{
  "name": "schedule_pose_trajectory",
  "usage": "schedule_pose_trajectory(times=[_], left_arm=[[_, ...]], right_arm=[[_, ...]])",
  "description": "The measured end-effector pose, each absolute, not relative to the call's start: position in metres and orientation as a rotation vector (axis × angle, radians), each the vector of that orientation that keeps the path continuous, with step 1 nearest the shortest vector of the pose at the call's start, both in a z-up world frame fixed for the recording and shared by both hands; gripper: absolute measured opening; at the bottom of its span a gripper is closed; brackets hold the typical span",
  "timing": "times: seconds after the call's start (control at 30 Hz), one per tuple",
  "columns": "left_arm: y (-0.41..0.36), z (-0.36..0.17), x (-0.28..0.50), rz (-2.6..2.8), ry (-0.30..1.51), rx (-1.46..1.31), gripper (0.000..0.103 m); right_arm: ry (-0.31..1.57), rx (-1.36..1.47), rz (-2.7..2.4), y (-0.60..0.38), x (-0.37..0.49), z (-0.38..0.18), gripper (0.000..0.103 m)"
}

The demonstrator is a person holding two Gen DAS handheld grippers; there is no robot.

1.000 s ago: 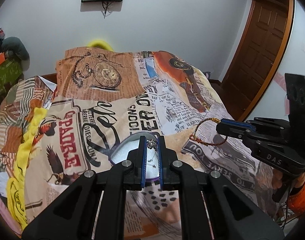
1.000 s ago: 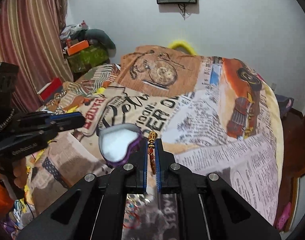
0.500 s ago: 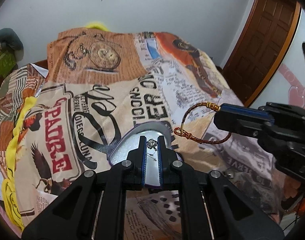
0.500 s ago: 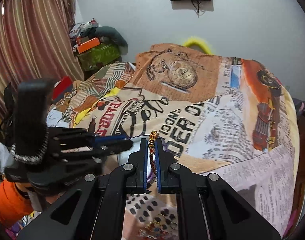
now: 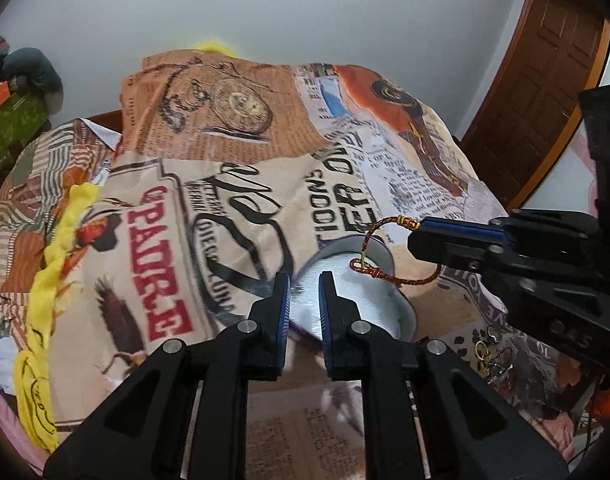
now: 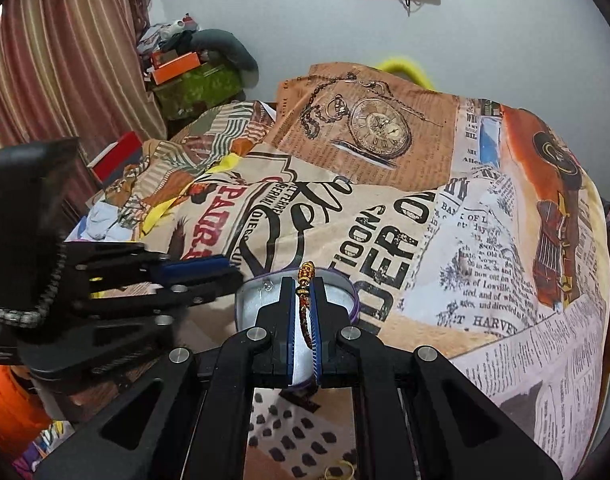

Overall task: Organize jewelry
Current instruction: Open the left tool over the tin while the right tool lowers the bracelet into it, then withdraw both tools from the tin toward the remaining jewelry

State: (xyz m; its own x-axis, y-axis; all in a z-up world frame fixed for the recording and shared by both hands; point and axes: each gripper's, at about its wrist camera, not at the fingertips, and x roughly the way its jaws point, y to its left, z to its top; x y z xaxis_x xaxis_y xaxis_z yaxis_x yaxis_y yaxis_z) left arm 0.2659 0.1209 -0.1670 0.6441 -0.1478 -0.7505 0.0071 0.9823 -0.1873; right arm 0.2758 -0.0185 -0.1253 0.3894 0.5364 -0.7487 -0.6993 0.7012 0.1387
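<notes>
The right tongs [image 6: 304,312], clamped on the red-gold woven cord bracelet [image 5: 389,276], hang directly above the heart-shaped white-lined purple box [image 5: 361,308], while the left tongs [image 5: 304,292] stand parted and empty at its near rim.

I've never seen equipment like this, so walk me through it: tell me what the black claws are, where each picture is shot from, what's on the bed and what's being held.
No robot here: a person holds two hand-held pincers, each carrying a camera looking along its fingers. One picture comes from the left gripper, which is open and empty. The other comes from the right gripper, shut on a red-and-gold cord bracelet. Both hang over a heart-shaped tin with a white inside, lying on a newspaper-print bedspread. Small loose jewelry pieces lie beside the tin.
</notes>
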Motion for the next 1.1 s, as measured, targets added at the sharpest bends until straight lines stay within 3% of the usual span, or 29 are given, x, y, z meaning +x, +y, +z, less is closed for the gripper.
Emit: schedule_pose_trajectory(times=[0.57, 0.93, 1.0, 1.1], left_arm=[[0.128, -0.166, 0.240, -0.071, 0.883, -0.148, 0.020], [0.112, -0.146, 0.225, -0.080, 0.869, -0.122, 0.021], [0.105, -0.142, 0.221, -0.085, 0.865, -0.113, 0.027], [0.095, -0.136, 0.213, -0.096, 0.856, -0.102, 0.032]], right_arm=[[1.111, -0.293, 0.861, 0.005, 0.268, -0.155, 0.008], [0.968, -0.285, 0.759, -0.032, 0.254, -0.113, 0.009], [0.935, -0.293, 0.733, -0.042, 0.248, -0.105, 0.013], [0.882, -0.308, 0.694, -0.057, 0.239, -0.097, 0.034]])
